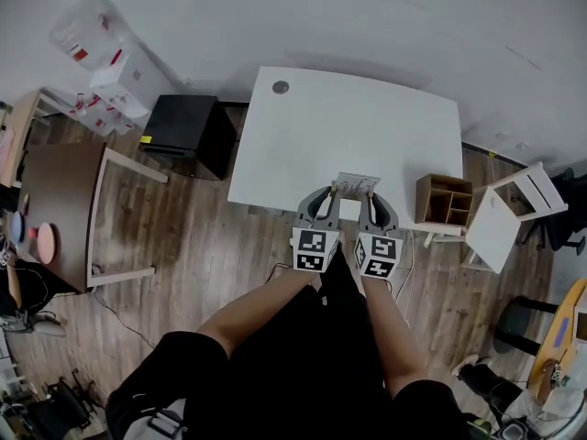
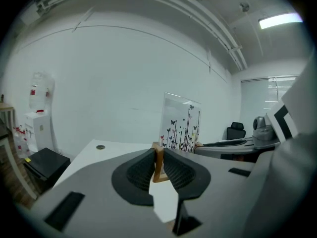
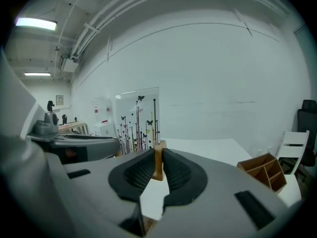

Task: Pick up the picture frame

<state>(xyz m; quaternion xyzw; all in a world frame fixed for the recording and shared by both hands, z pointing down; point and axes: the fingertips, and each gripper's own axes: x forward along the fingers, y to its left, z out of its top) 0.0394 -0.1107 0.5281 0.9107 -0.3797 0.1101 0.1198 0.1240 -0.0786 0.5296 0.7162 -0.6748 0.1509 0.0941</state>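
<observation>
The picture frame [image 1: 354, 185] is a clear pane printed with flowers and butterflies on a wooden base, at the near edge of the white table [image 1: 367, 126]. My left gripper [image 1: 328, 200] is shut on the left end of its wooden base, and my right gripper [image 1: 371, 201] is shut on the right end. In the left gripper view the wood sits pinched between the black pads [image 2: 142, 169] and the printed pane [image 2: 181, 123] rises just beyond. The right gripper view shows the same pinch on the wooden base [image 3: 158, 160], with the pane [image 3: 137, 119] to the left.
A black cabinet [image 1: 188, 128] stands left of the table. A wooden compartment box [image 1: 445, 200] and a white chair [image 1: 509, 211] are at the right. A brown table [image 1: 55, 211] is at the far left, with a white box [image 1: 128, 81] and a water jug [image 1: 87, 30] behind it.
</observation>
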